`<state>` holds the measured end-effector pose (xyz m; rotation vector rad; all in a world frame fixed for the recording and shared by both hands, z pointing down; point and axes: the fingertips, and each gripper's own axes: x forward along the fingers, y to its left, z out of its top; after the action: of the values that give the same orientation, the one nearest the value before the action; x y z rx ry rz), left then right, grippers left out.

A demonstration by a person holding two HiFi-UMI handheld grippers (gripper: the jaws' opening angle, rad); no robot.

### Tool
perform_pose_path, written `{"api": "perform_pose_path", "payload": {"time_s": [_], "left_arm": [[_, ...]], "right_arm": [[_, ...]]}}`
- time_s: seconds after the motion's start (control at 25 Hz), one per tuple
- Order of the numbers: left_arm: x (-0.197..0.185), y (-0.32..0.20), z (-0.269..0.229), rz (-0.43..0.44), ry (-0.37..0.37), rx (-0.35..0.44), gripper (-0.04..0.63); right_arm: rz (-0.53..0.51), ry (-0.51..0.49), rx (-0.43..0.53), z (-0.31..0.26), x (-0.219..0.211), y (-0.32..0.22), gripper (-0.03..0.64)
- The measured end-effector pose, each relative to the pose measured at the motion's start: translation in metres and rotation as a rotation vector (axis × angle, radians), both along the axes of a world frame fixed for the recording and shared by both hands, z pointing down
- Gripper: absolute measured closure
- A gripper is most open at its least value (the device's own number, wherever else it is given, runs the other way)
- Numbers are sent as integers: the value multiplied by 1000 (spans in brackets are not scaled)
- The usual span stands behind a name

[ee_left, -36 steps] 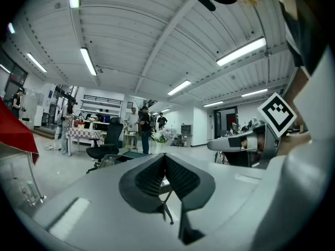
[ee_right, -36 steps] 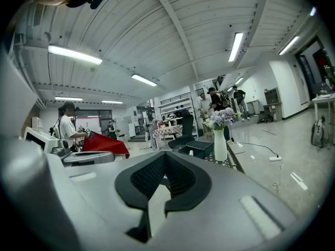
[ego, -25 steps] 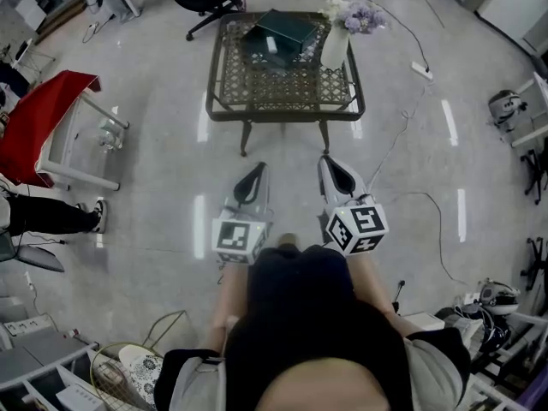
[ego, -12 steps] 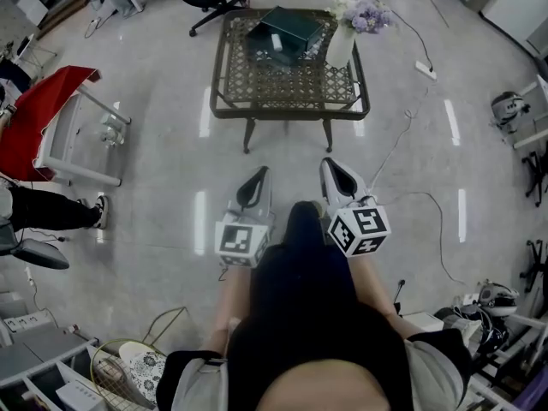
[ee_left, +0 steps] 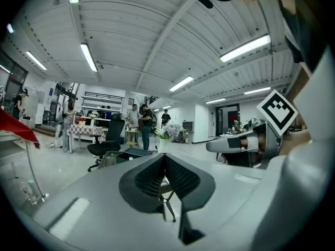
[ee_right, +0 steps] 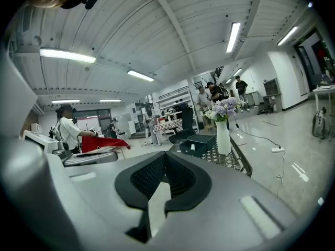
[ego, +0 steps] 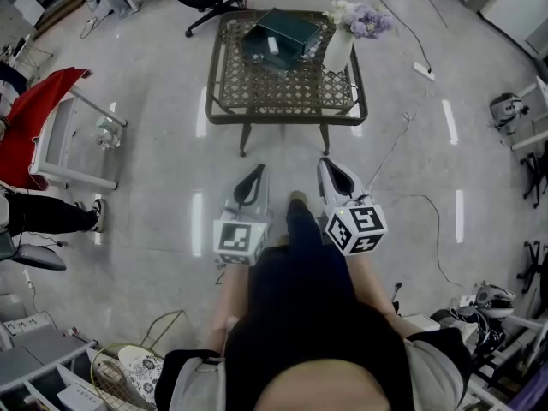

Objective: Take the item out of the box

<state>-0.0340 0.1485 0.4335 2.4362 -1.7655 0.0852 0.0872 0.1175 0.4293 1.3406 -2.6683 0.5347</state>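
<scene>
1. On the far part of the lattice-topped counter [ego: 282,92] sits the dark green box [ego: 282,32]. A small pale patch [ego: 272,45] shows on it, too small to tell whether that is the item. By the look of it, nothing has been taken out yet.
2. Just beside the box stands a white vase [ego: 335,50] of lilac flowers [ego: 366,17], close enough that a reach from that side would likely need care.
3. Well apart from the counter, over the floor [ego: 171,169], the left gripper [ego: 253,178] and right gripper [ego: 336,172] are held side by side in front of the person's waist, pointing toward the box.
4. Both pairs of jaws are pressed together with nothing between them. This is probably a carrying posture for the approach, since the box looks out of reach from here.
</scene>
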Motion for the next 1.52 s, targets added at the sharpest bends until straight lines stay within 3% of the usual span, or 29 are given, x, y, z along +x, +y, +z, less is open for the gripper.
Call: {"api": "perform_pose_path", "payload": {"time_s": [1.52], "left_arm": [[1, -131, 20, -32, 67, -87, 586]], "right_arm": [[-28, 25, -104, 28, 4, -134, 615]]}}
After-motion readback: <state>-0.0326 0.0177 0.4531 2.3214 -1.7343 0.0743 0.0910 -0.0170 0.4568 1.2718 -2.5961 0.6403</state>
